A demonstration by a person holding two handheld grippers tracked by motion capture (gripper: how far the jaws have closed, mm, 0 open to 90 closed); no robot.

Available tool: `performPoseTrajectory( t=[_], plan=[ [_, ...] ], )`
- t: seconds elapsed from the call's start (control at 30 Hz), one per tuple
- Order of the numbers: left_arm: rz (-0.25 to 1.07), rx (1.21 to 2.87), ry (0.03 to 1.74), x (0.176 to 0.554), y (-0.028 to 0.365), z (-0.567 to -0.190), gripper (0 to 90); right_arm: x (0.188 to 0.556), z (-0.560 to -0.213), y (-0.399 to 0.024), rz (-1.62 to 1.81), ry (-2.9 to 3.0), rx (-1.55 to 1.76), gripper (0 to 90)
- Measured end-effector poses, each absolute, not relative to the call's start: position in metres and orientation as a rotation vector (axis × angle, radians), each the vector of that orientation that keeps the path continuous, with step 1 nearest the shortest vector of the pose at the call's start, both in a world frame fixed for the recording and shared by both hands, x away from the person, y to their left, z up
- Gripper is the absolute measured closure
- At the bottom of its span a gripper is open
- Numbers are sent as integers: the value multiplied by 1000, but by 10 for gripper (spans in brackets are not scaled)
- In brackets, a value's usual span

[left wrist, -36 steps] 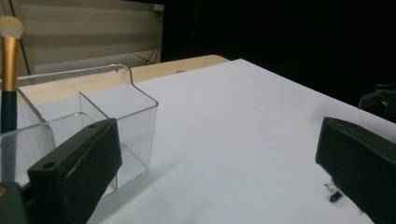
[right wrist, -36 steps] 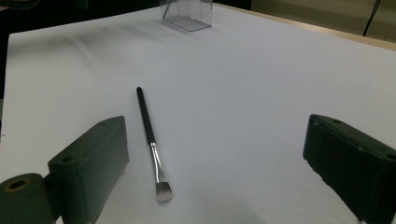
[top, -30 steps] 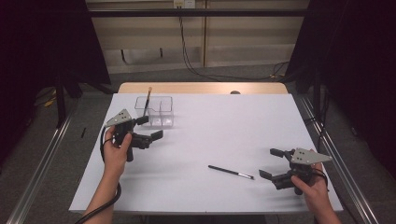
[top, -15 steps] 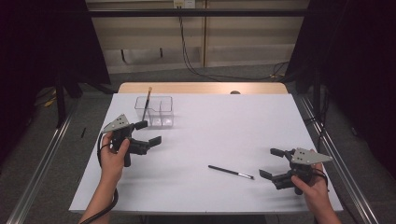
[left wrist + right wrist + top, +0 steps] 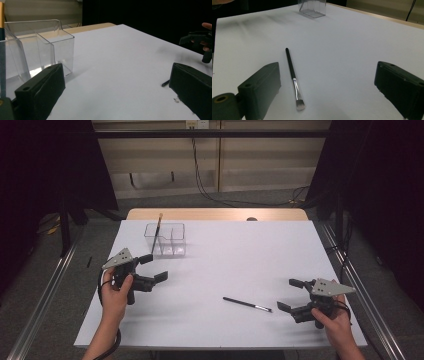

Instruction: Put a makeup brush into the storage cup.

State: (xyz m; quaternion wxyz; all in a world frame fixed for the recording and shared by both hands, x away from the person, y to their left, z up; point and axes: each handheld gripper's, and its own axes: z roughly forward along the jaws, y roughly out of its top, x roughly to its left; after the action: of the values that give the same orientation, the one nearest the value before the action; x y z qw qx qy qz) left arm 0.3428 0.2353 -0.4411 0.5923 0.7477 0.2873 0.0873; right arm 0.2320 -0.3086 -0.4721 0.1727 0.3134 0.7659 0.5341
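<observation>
A black-handled makeup brush (image 5: 247, 304) (image 5: 293, 77) lies flat on the white table, bristles toward my right gripper (image 5: 291, 295), which is open just right of it with nothing between its jaws. A clear divided box (image 5: 166, 239) (image 5: 37, 50) stands at the back left and holds an upright brush (image 5: 157, 231) with a tan top. My left gripper (image 5: 153, 268) is open in front of the box, jaws pointing right, nothing held. The left gripper view catches the far end of the lying brush (image 5: 165, 83) and the other hand's gripper (image 5: 197, 41).
The white table (image 5: 225, 255) has a wooden strip (image 5: 215, 214) along its far edge. Metal rails (image 5: 45, 295) run down both sides on the floor. Cables (image 5: 205, 175) hang behind the table.
My left gripper has drawn back from the box toward the front left of the table. The right gripper has barely moved.
</observation>
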Motion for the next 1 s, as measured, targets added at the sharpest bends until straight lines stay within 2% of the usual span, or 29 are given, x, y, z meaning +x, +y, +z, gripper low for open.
performPoseTrajectory(
  t=[1.0],
  plan=[
    [222, 1768, 656, 314, 255, -445, 3, 231, -472, -309, 1511, 2169, 887, 62]
  ],
)
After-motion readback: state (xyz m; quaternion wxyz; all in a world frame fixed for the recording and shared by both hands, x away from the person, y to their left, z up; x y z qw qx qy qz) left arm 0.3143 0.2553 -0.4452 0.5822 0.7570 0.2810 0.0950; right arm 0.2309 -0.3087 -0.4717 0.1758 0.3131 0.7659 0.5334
